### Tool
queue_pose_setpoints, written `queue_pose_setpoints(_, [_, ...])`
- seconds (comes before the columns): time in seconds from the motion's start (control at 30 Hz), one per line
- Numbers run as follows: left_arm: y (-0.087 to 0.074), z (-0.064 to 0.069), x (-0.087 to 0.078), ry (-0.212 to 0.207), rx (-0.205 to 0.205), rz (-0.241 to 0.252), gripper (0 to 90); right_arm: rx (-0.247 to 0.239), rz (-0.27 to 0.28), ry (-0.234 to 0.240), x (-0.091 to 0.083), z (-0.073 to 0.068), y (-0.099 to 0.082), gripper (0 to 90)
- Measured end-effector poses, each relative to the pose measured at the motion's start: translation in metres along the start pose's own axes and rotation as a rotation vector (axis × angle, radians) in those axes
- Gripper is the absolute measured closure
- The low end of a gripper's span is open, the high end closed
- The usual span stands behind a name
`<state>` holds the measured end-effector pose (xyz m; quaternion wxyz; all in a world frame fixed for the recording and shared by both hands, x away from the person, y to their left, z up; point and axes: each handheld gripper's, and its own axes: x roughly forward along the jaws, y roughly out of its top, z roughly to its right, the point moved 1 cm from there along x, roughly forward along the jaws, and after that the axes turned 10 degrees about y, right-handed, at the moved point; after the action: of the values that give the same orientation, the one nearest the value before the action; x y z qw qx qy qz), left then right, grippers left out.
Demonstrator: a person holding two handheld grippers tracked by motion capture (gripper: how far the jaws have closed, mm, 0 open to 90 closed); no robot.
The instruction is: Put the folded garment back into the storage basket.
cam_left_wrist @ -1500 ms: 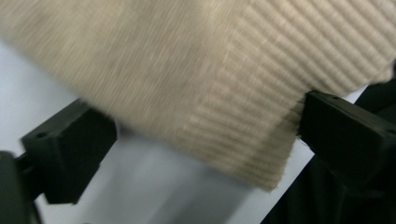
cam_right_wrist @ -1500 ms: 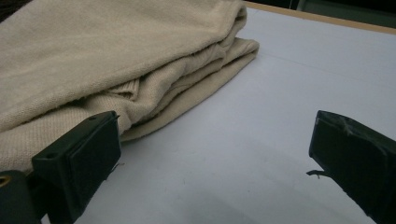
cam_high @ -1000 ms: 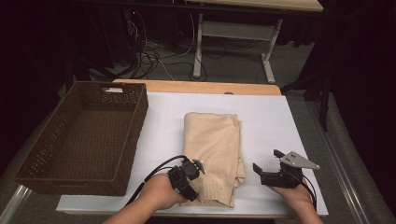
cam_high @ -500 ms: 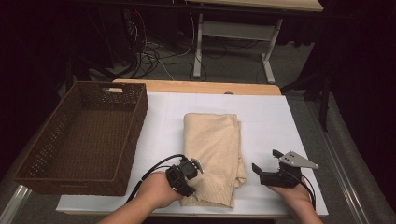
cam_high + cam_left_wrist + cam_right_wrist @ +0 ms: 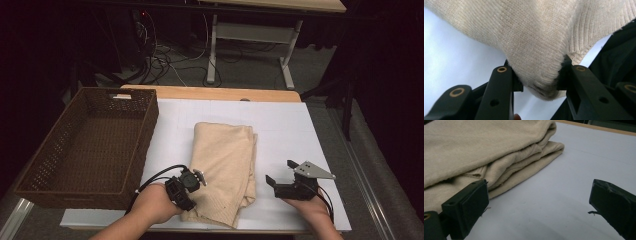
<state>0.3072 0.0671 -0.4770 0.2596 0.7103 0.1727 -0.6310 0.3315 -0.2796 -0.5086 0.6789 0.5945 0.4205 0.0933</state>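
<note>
Sweater, cream knit, folded into a long pad on the white table sheet; its long axis runs away from the person, from the near table edge toward the far one. Wicker basket sits to the left of it, empty as far as the high view shows.

Left gripper: jaws have just been closing and now pinch a bunched fold of the knit. In the left gripper view the cloth fills the gap between the two black jaws, both pads pressed into it, and hangs or drapes above them. Grip point is at the sweater's near left corner; the rest of the garment lies ahead of and to the right of this gripper.

Right gripper: jaws wide apart, nothing between them. It rests near the sheet just beside the sweater's near right edge, not touching. From it, the stacked fold edges lie to the left and ahead; bare sheet directly in front.

Judgement: work in hand looks like taking hold of the near end at both corners. Left side already has its corner; the right is the free one and is the nearer hand to the right corner. Relation that matters: the garment edge sits leftward of the right gripper's open jaws, so a short sideways approach toward the layers, across the long axis, seems needed before closing. Risk: catching only the top layer of the stack.
</note>
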Motion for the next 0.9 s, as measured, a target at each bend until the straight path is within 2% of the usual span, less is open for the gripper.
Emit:
queue_pose_setpoints(0.13, [-0.004,0.001,0.002,-0.003,-0.007,0.0,64.8,-0.007,0.005,0.016,0.004,-0.005,0.003,2.9])
queue_pose_setpoints(0.33, [0.0,0.0,0.007,-0.013,0.008,-0.015,64.5,-0.009,0.025,0.032,0.011,-0.01,0.014,2.6])
queue_pose_setpoints(0.57, [0.0,-0.005,0.011,-0.055,-0.016,-0.007,64.1,-0.006,0.028,0.019,0.03,-0.003,0.032,2.8])
queue_pose_setpoints(0.67, [0.001,-0.008,0.012,-0.079,-0.024,-0.014,64.0,0.017,0.019,0.013,0.044,0.004,0.041,4.0])
queue_pose_setpoints(0.83, [0.003,-0.008,0.013,-0.085,-0.017,-0.018,63.8,0.053,-0.012,-0.006,0.072,0.014,0.055,7.4])
queue_pose_setpoints(0.9, [0.003,-0.008,0.013,-0.084,-0.013,-0.017,63.8,0.088,-0.026,-0.012,0.085,0.02,0.059,9.2])
